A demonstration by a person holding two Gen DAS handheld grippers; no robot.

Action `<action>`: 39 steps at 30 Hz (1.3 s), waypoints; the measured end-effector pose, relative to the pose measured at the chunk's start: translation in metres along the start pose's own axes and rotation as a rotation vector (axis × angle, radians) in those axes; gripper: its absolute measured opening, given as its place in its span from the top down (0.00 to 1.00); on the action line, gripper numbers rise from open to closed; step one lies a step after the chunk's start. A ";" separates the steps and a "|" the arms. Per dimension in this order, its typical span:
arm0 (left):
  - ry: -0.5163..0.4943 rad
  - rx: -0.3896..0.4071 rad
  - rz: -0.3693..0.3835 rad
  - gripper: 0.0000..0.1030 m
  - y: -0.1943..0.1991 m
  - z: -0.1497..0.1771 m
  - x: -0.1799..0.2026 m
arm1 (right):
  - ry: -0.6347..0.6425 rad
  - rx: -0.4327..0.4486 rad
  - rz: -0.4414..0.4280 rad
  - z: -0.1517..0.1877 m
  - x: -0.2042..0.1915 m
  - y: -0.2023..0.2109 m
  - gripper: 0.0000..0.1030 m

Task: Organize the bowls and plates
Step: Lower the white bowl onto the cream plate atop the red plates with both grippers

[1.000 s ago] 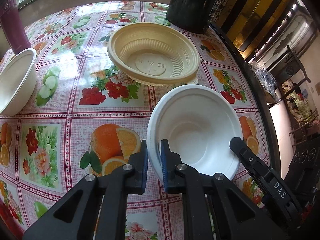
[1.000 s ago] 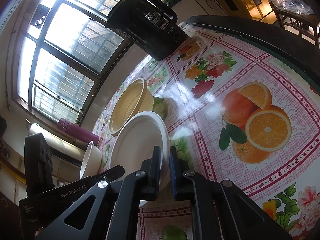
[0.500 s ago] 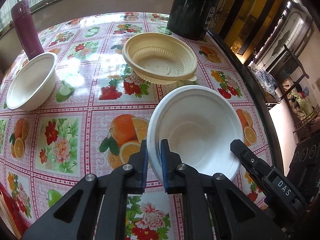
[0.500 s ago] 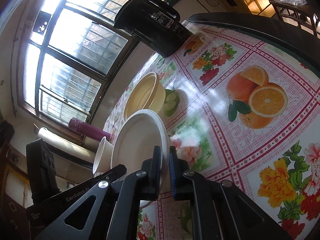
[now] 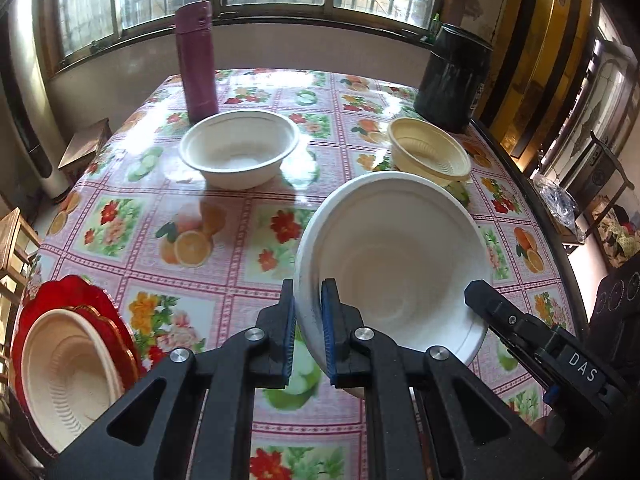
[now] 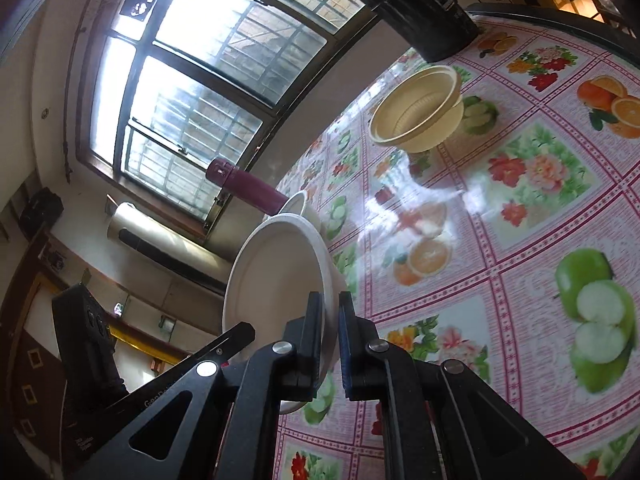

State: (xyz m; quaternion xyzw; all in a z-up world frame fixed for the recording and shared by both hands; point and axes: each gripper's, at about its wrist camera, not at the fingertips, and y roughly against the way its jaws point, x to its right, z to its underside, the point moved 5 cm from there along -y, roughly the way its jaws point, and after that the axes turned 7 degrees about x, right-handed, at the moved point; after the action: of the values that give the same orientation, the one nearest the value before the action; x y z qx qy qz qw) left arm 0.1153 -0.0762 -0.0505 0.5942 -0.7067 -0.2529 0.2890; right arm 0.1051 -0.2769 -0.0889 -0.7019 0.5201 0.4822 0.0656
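Note:
Both grippers carry one white bowl [image 5: 400,256] tilted above the flowered table. My left gripper [image 5: 308,320] is shut on its left rim. My right gripper [image 6: 330,320] is shut on the opposite rim, where the bowl [image 6: 276,276] shows edge-on. A second white bowl [image 5: 240,152] stands on the table ahead, in front of a maroon flask [image 5: 196,60]. A yellow ribbed bowl [image 5: 430,152] sits at the far right. A cream ribbed dish [image 5: 68,368] rests on a red plate [image 5: 80,292] at the near left edge.
A black appliance [image 5: 456,76] stands at the far right corner by the window. The table's dark edge [image 5: 532,200] runs down the right side. A patch of patterned tablecloth [image 5: 180,240] lies between the red plate and the second white bowl. Wooden chairs stand to the left.
Both grippers have carried the white bowl up and away from the yellow bowl, toward the left. The second white bowl is now ahead, and the red plate has come into view.

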 end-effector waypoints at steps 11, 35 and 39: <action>0.043 0.082 -0.154 0.89 0.065 0.022 -0.117 | 0.132 -0.141 -0.118 0.084 -0.111 -0.043 0.93; 0.114 0.008 -0.306 0.87 0.055 0.078 -0.213 | 0.438 -0.270 -0.048 0.198 -0.177 -0.110 0.89; 0.122 0.005 -0.312 0.86 0.054 0.082 -0.217 | 0.497 -0.255 -0.043 0.202 -0.177 -0.108 0.87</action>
State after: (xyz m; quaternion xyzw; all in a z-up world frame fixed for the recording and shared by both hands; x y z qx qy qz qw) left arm 0.0476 0.1478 -0.0937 0.7115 -0.5879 -0.2564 0.2870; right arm 0.0685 0.0096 -0.1071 -0.8123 0.4402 0.3551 -0.1426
